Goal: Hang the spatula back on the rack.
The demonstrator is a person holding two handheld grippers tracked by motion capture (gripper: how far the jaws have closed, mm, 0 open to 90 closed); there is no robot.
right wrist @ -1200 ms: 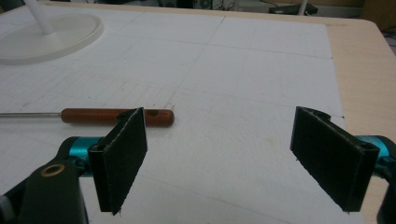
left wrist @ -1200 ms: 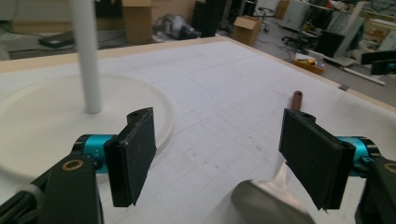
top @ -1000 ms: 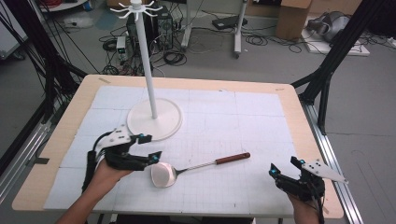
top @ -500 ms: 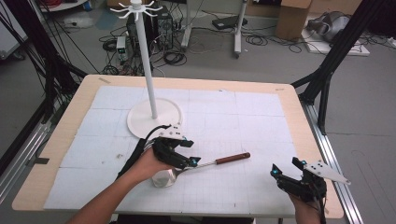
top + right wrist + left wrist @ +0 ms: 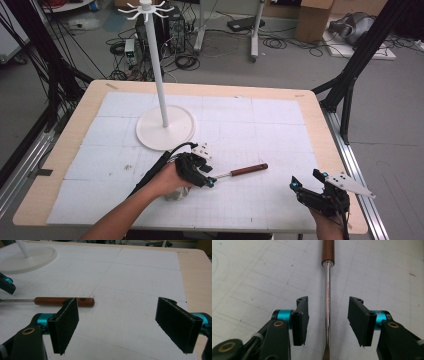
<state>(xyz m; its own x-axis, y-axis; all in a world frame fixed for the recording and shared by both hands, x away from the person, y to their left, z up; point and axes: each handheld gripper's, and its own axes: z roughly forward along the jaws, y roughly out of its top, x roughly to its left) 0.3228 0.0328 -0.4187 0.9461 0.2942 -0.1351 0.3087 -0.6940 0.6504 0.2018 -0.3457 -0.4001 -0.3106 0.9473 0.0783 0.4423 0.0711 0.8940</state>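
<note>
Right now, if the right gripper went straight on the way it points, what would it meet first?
Probably nothing close: between the right gripper's open jaws lies bare white gridded mat. The brown wooden ladle handle sits left of that line, though depth is unclear.

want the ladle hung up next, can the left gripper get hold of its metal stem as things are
Probably yes: the left gripper has its jaws on either side of the stem, closing but not yet touching, and nothing lies between them.

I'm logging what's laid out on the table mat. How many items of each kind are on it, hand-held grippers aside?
Ladle with brown wooden handle and steel shaft: 1
White hook stand with round base: 1
Total: 2
</note>
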